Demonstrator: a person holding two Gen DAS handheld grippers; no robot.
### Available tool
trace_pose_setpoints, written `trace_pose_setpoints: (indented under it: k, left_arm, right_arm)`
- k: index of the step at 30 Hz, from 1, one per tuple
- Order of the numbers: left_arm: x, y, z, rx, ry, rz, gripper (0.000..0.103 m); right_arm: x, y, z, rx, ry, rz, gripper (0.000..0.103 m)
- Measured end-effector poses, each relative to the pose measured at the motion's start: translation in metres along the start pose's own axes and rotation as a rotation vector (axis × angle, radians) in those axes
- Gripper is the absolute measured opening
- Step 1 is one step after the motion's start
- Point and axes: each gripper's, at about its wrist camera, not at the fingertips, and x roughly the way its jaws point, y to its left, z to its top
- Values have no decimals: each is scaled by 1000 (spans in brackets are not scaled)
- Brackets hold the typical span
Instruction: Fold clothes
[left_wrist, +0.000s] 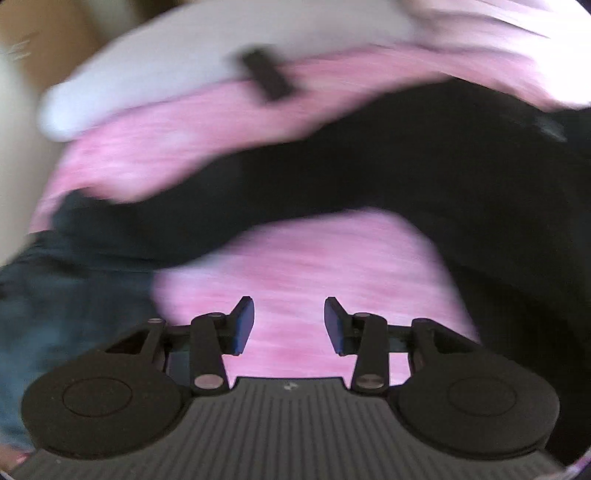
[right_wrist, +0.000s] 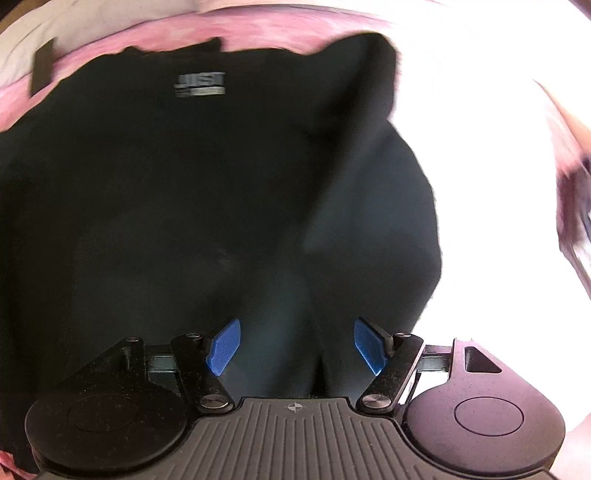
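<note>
Both grippers are pointing down, fingers apart, gripping nothing. Left gripper (left_wrist: 289, 325) is hanging over the pink sheet (left_wrist: 295, 266); right gripper (right_wrist: 297, 345) is hovering over the black shirt (right_wrist: 184, 203), which is lying spread flat, probably for folding, label (right_wrist: 200, 84) at far end.

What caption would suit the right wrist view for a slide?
Right gripper open above a black shirt lying on a pink cover, grey neck label visible.
</note>
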Motion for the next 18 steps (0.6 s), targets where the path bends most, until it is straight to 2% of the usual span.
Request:
trace_pose_setpoints:
  k: [3,7,8,10,11,12,13,16,18]
  left_arm:
    - [-8,-70,-2,79,-12,-126,37]
    - [-18,-136,0,131,-23,-193,39]
    - [-20,-146,0,142,-13,-187,39]
    - [-24,-165,0,165,5,-174,39]
    - [-28,-171,3,168,4,-168,39]
    - [-32,-176,5,171,3,-162,39]
    - [-36,-182,8,173,2,-156,39]
    - [-53,-199,14,173,-15,-137,39]
    - [-60,-206,19,170,-24,-119,40]
  right_arm:
    - [1,-17,-10,28,-15,5,73]
    - [19,-19,-12,-97,-38,43,73]
    - [27,-21,-11,-112,-37,46,73]
    - [42,-36,-5,-84,-19,63,40]
    - [46,-51,0,-43,-2,95,10]
    - [46,-65,5,-10,9,123,4]
    - [37,-82,13,2,0,138,2]
    - [-7,-142,49,6,-76,146,2]
    - [-37,-194,84,39,-134,120,2]
